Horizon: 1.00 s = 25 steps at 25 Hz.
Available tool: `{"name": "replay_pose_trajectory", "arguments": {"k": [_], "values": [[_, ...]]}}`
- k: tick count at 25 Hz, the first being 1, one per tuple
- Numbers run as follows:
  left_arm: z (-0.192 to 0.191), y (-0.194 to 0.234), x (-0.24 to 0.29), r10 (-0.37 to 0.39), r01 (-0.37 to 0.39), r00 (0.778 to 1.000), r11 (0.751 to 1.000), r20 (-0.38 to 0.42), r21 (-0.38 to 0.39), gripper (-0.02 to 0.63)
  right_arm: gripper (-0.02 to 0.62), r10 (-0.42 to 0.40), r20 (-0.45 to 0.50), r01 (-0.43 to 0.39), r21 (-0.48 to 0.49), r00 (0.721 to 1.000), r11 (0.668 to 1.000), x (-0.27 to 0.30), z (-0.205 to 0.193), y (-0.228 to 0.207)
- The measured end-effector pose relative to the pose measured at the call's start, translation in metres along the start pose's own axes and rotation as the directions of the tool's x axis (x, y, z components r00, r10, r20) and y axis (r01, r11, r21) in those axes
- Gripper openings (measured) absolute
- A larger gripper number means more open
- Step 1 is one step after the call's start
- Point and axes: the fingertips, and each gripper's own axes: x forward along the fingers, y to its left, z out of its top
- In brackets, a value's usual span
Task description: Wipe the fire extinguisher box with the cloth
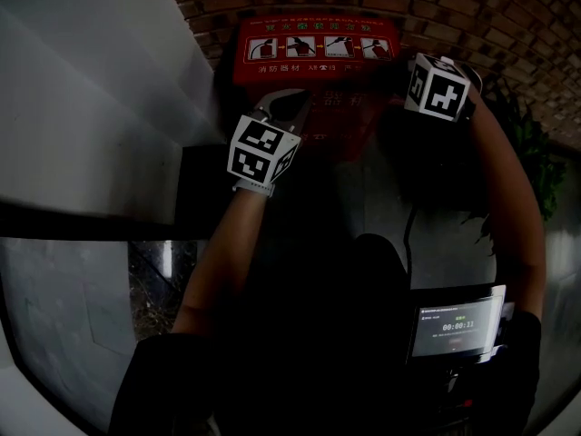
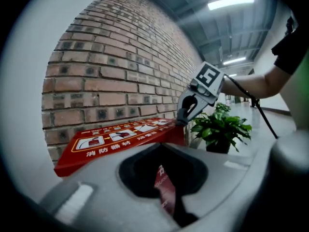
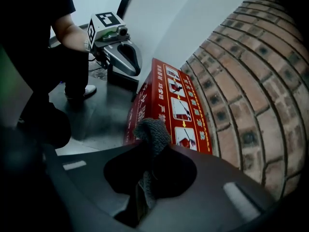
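The red fire extinguisher box [image 1: 313,48] stands against the brick wall, with picture instructions on its top face [image 2: 120,137] [image 3: 181,105]. My right gripper [image 3: 154,146] is shut on a grey cloth [image 3: 152,132], whose bunched end pokes out past the jaws. It sits at the box's right end [image 2: 182,116], with its marker cube [image 1: 436,87] in the head view. My left gripper [image 1: 292,107] is shut with nothing in it and hovers in front of the box's front face. The right gripper view shows the left gripper [image 3: 137,69] with its jaw tips together.
A brick wall [image 2: 120,71] runs behind the box. A potted plant [image 2: 219,129] stands on the floor just beyond the box's right end. A pale wall panel [image 1: 91,89] lies to the left. A small lit screen [image 1: 454,321] hangs at the person's waist.
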Motion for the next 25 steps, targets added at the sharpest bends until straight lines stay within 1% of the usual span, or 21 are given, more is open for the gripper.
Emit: {"name": "replay_pose_trajectory", "arguments": {"k": [3,6,7,8,9,10,11,12,14,17,19,20,22,24,25], "values": [[-0.002,-0.01,0.002,-0.019,0.019,1.0,1.0,0.01,-0.013,0.002,0.032,-0.027,-0.026,0.027,0.019,0.999,0.999,-0.006,-0.021,0.001],[0.005,-0.013,0.004,-0.035,0.037,0.999,0.998,0.042,-0.047,0.002,0.032,-0.044,-0.034,0.046,0.062,0.998,0.997,-0.009,-0.036,0.0],[0.008,-0.014,0.004,-0.037,0.04,0.998,0.998,0.054,-0.057,0.002,0.032,-0.055,-0.012,0.056,0.082,0.998,0.995,-0.011,-0.036,0.0],[0.011,-0.015,0.005,-0.037,0.041,0.997,0.997,0.063,-0.063,0.002,0.032,-0.072,0.038,0.067,0.116,0.997,0.991,-0.014,-0.032,-0.001],[0.013,-0.017,0.005,-0.036,0.04,0.997,0.997,0.07,-0.063,0.002,0.032,-0.095,0.115,0.075,0.169,0.989,0.983,-0.018,-0.024,-0.002],[0.014,-0.018,0.004,-0.033,0.038,0.997,0.997,0.074,-0.06,0.002,0.032,-0.128,0.202,0.08,0.23,0.971,0.97,-0.022,-0.013,-0.003],[0.014,-0.018,0.004,-0.03,0.034,0.996,0.998,0.078,-0.057,0.002,0.032,-0.17,0.283,0.086,0.286,0.944,0.954,-0.027,-0.003,-0.004],[0.016,-0.018,0.004,-0.025,0.03,0.996,0.998,0.085,-0.059,0.002,0.032,-0.219,0.351,0.096,0.335,0.911,0.937,-0.032,0.007,-0.006],[0.021,-0.018,0.003,-0.019,0.028,0.993,0.997,0.118,-0.078,0.002,0.032,-0.317,0.453,0.111,0.425,0.833,0.898,-0.04,0.023,-0.006],[0.025,-0.024,-0.001,-0.026,0.046,0.983,0.993,0.183,-0.105,0.002,0.032,-0.434,0.546,0.092,0.543,0.717,0.834,-0.046,0.037,0.009],[0.022,-0.03,-0.002,-0.037,0.058,0.979,0.994,0.202,-0.098,0.002,0.032,-0.498,0.568,0.079,0.604,0.655,0.793,-0.047,0.036,0.023],[0.02,-0.033,-0.001,-0.041,0.062,0.977,0.993,0.207,-0.096,0.002,0.032,-0.522,0.572,0.068,0.631,0.632,0.773,-0.046,0.033,0.03],[0.018,-0.04,0.002,-0.051,0.075,0.973,0.992,0.224,-0.104,0.002,0.032,-0.558,0.57,0.038,0.678,0.602,0.734,-0.042,0.02,0.043],[0.017,-0.051,0.007,-0.074,0.104,0.967,0.988,0.245,-0.112,0.002,0.032,-0.587,0.555,0.007,0.723,0.59,0.691,-0.036,-0.002,0.053],[0.015,-0.058,0.011,-0.09,0.121,0.964,0.986,0.251,-0.11,0.002,0.032,-0.599,0.541,-0.002,0.743,0.59,0.669,-0.031,-0.016,0.056]]}}
